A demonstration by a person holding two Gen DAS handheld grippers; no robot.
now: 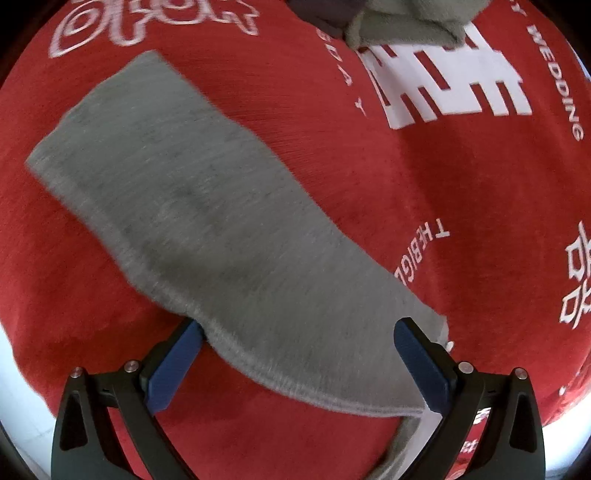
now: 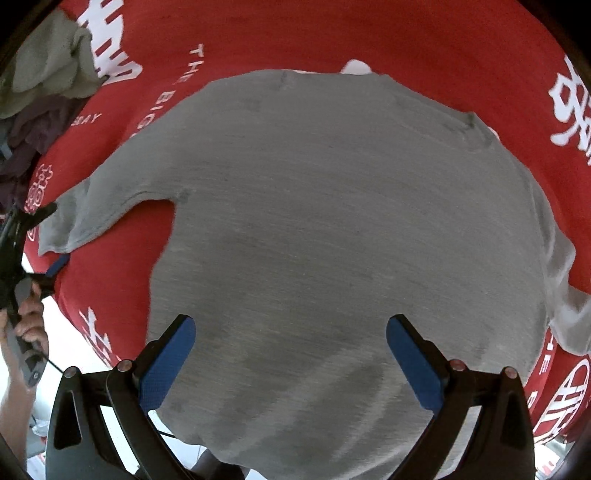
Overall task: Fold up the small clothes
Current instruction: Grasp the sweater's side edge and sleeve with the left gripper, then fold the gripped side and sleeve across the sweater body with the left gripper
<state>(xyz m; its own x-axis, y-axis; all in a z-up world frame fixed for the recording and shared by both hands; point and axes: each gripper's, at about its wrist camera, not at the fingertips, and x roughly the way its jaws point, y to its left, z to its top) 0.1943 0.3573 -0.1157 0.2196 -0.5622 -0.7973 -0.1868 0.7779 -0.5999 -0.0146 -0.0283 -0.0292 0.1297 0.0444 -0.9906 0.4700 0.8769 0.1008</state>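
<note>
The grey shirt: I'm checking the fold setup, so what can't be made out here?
- Grey shirt hem: right wrist view, cut off by the bottom edge.
- Its right sleeve: same view, cut off by the right edge.
- Clothes pile: left wrist view, cut off at the top, blurred.

Surface: I see a red cloth [image 2: 369, 33] with white lettering.
On it: grey shirt [image 2: 332, 221] spread flat.
Far corner: I see olive and dark clothes [image 2: 48, 74] heaped together.
</note>
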